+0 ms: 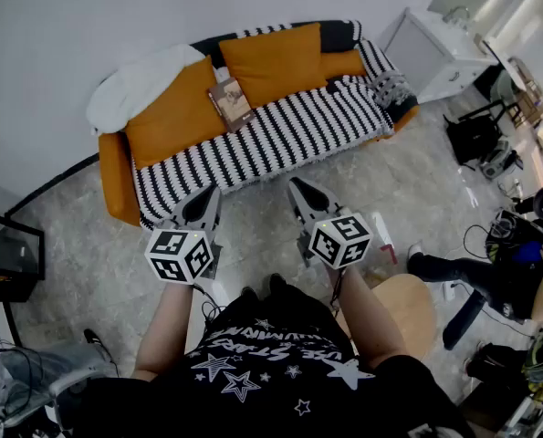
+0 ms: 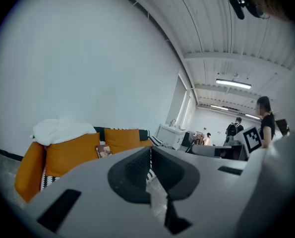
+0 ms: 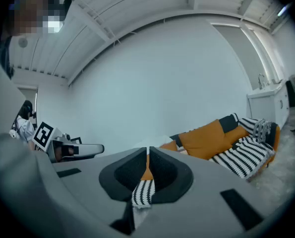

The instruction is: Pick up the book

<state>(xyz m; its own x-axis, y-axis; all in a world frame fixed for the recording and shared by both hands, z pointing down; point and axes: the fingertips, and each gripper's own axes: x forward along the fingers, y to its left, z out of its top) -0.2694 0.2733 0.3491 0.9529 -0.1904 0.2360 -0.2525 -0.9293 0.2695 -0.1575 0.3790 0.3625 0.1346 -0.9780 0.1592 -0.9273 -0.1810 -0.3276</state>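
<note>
A small brown book [image 1: 231, 101] leans between two orange cushions on the sofa [image 1: 271, 135], which has a black-and-white striped cover. The left gripper view also shows the book [image 2: 103, 150], far off. My left gripper [image 1: 201, 204] hovers over the floor just in front of the sofa's front edge, jaws together with nothing between them. My right gripper [image 1: 306, 193] hangs beside it, also in front of the sofa, shut and empty. In the gripper views the left gripper [image 2: 150, 152] and right gripper [image 3: 147, 152] each show tips touching.
A white blanket [image 1: 143, 78] lies over the sofa's left end. A white cabinet [image 1: 435, 53] stands at the back right. A round wooden stool [image 1: 408, 308] is by my right leg. A seated person [image 1: 508, 272] and cluttered gear fill the right side.
</note>
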